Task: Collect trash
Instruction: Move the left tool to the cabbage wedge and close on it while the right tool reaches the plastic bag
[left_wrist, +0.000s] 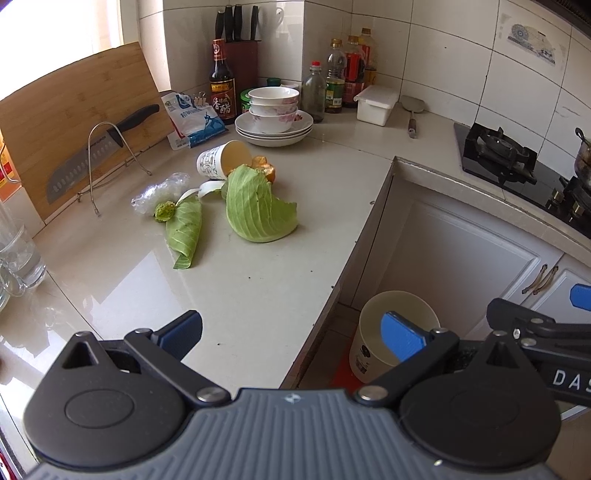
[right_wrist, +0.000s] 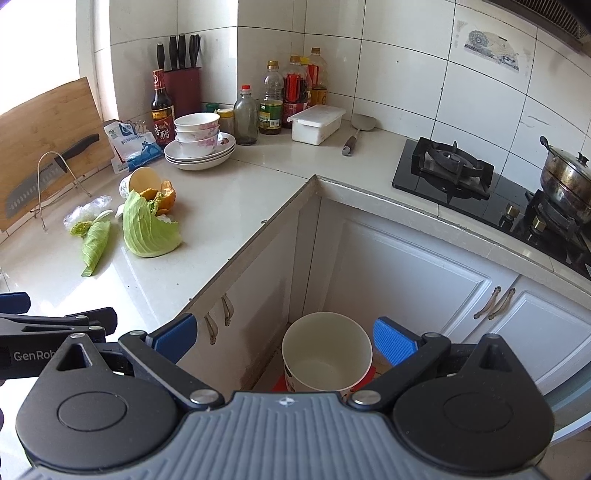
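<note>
Trash lies on the counter: a big cabbage leaf (left_wrist: 255, 206) (right_wrist: 147, 229), a rolled leaf (left_wrist: 184, 232) (right_wrist: 94, 243), a tipped paper cup (left_wrist: 221, 160) (right_wrist: 140, 182), orange peel (left_wrist: 267, 166) (right_wrist: 166, 195) and crumpled clear plastic (left_wrist: 160, 192) (right_wrist: 86, 212). A white bin (left_wrist: 395, 332) (right_wrist: 327, 354) stands on the floor in the cabinet corner. My left gripper (left_wrist: 291, 336) is open and empty above the counter's front edge. My right gripper (right_wrist: 284, 338) is open and empty above the bin.
A cutting board with a knife (left_wrist: 85, 158) leans in a wire rack at the left. Stacked bowls and plates (left_wrist: 273, 114), bottles, a white box (left_wrist: 376, 103) and a gas stove (right_wrist: 461, 170) with a pot line the back. A glass mug (left_wrist: 18, 254) stands at far left.
</note>
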